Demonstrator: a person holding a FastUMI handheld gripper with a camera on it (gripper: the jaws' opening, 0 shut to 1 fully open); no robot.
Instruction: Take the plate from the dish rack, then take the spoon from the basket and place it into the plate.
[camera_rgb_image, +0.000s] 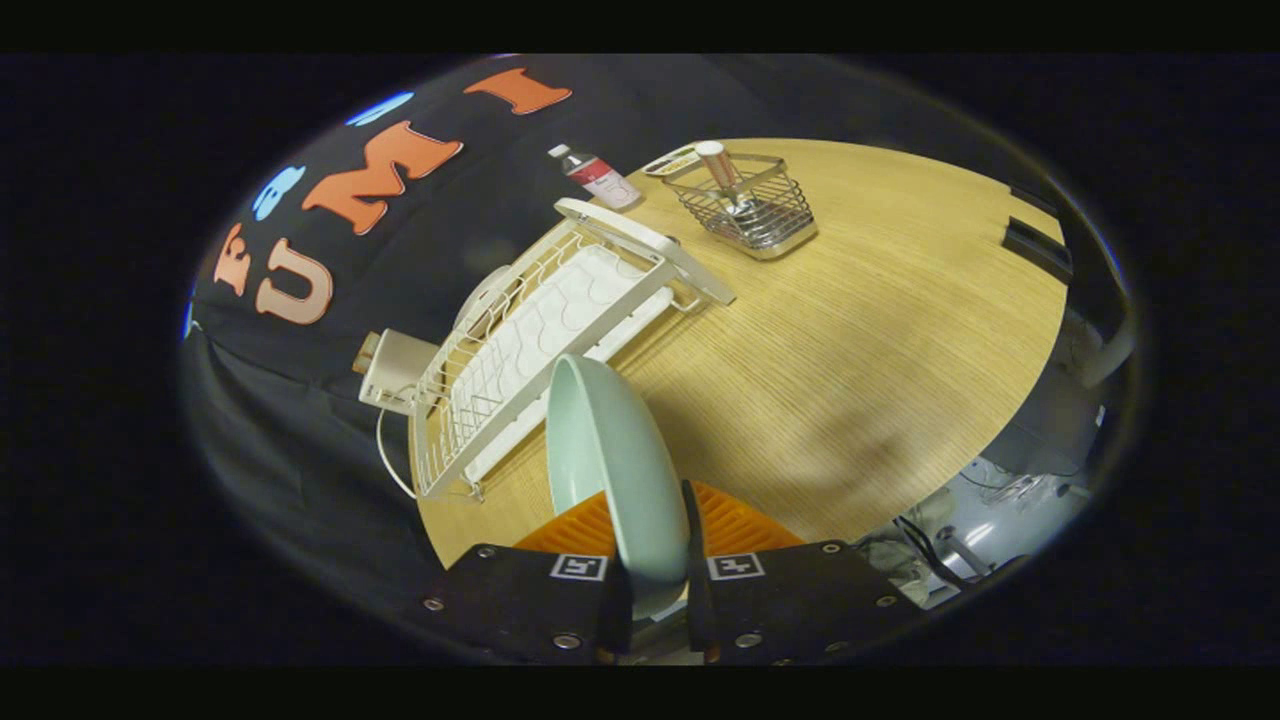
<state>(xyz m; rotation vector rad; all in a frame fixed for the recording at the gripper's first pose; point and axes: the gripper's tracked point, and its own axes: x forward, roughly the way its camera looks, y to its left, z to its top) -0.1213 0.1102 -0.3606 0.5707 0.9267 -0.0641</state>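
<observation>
My gripper (652, 560) is shut on the rim of a pale green plate (610, 450), which stands on edge between the fingers, lifted over the wooden table (860, 340). The white wire dish rack (545, 330) lies just beyond the plate and to its left, with no dishes in it. Farther off, near the table's back edge, stands a wire basket (752, 205). A spoon with a silvery handle (722, 170) sticks up out of it.
A small bottle with a red label (598, 176) lies behind the rack by the black cloth wall. A white box with a cable (392, 372) sits at the rack's left end. Cables and grey floor (1010, 490) show past the table's right edge.
</observation>
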